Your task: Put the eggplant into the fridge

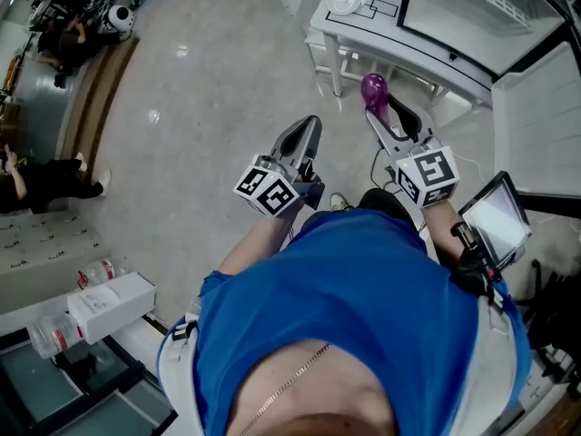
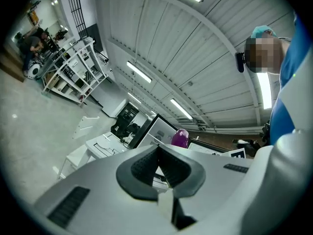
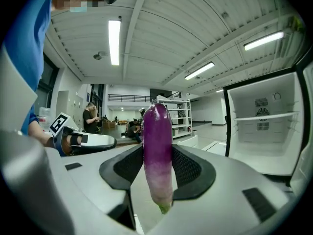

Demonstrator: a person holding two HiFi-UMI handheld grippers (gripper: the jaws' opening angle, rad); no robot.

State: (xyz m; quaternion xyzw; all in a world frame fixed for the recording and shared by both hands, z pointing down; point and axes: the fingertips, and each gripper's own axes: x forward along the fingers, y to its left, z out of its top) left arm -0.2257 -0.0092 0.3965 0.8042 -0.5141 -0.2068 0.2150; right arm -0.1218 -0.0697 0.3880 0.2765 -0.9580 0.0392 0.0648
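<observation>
Two grippers: a person in a blue shirt (image 1: pixel 363 289) is holding both out in front, each moulded in smooth pale grey plastic and carrying a cube of black-and-white square markers.
Right gripper (image 1: pixel 386 114) (image 3: pixel 157 156): its jaws are clamping the eggplant, the dark cross-hatched pads pressing on both flanks.
Eggplant (image 1: pixel 373 89) (image 3: pixel 157 131) (image 2: pixel 179 138): long, glossy and purple, it is standing upright between the right gripper's jaws, fading to pale lilac toward a green stub at the lower end. Its rounded top is rising past the jaw tips.
Left gripper (image 1: pixel 304 139) (image 2: pixel 157 161): its jaws are sitting together with nothing between them, the textured pads meeting in a narrow V. It is hanging just left of the right gripper.
Fridge (image 1: pixel 490 16) (image 3: pixel 264 121): white and boxy, it is standing open ahead and to the right of the right gripper, showing smooth walls, a flat shelf and slotted vents.
Table (image 1: pixel 349 25): white and marked with thin black lines, it is standing just beyond the eggplant, bearing a round white dish (image 1: pixel 344 1).
Floor (image 1: pixel 200 107): grey, speckled and faintly shiny, it is spreading beneath both grippers.
Ceiling (image 3: pixel 195 23): ribbed white panels are curving overhead, with strip lights (image 3: pixel 113 40) glowing.
Room: open metal shelving (image 2: pixel 73 67) is standing far off to the left of the left gripper, with people working near it.
</observation>
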